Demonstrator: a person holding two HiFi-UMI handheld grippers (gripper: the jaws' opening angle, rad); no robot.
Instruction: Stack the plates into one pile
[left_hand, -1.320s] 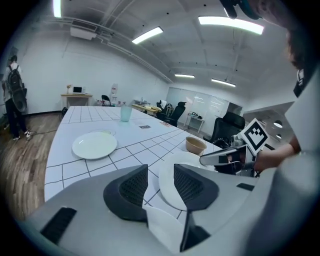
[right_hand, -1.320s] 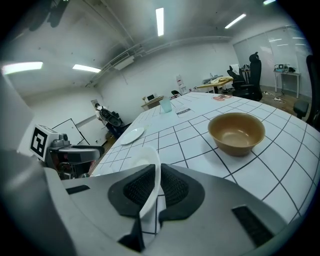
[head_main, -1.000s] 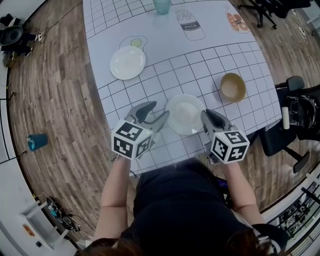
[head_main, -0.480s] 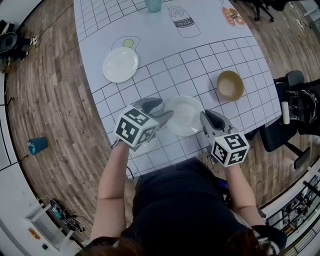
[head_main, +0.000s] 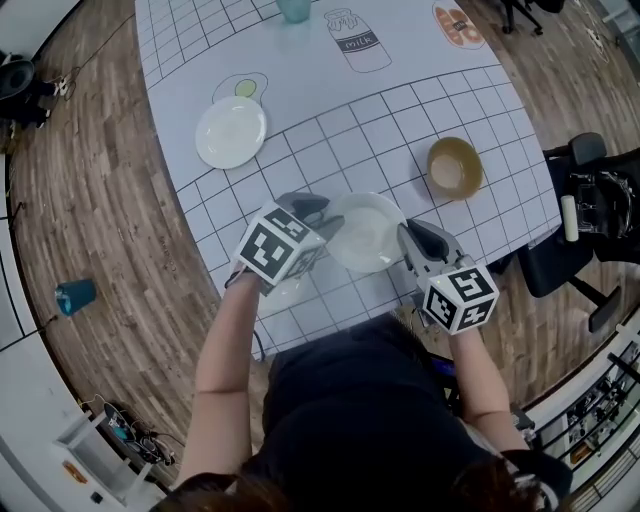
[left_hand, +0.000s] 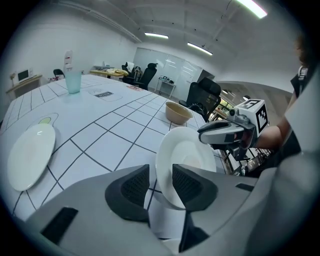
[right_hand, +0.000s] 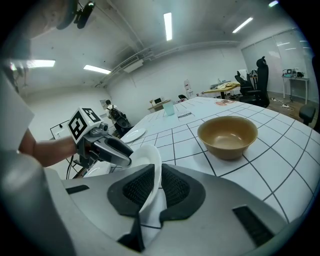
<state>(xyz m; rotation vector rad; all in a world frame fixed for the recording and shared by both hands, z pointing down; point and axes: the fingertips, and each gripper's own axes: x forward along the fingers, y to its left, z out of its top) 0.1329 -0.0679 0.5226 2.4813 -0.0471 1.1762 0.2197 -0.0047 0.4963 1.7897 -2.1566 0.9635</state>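
A white plate (head_main: 365, 232) is lifted and tilted near the table's front edge. My right gripper (head_main: 410, 238) is shut on its right rim; in the right gripper view the rim (right_hand: 150, 165) stands pinched between the pads. My left gripper (head_main: 322, 218) reaches over the plate's left rim, its jaws closing. In the left gripper view the rim (left_hand: 182, 160) stands between the pads with a thin gap on the left side. A second white plate (head_main: 231, 131) lies flat at the far left of the table.
A tan bowl (head_main: 454, 168) sits to the right of the held plate. A teal cup (head_main: 293, 8) stands at the far edge by printed pictures. The white gridded table (head_main: 330, 100) ends just in front of me. A pale rounded shape (head_main: 285, 293) shows under the left gripper.
My left gripper has come in over the plate's left rim, tipped downward, and its jaws have narrowed around the rim. The right gripper has kept its hold and place.
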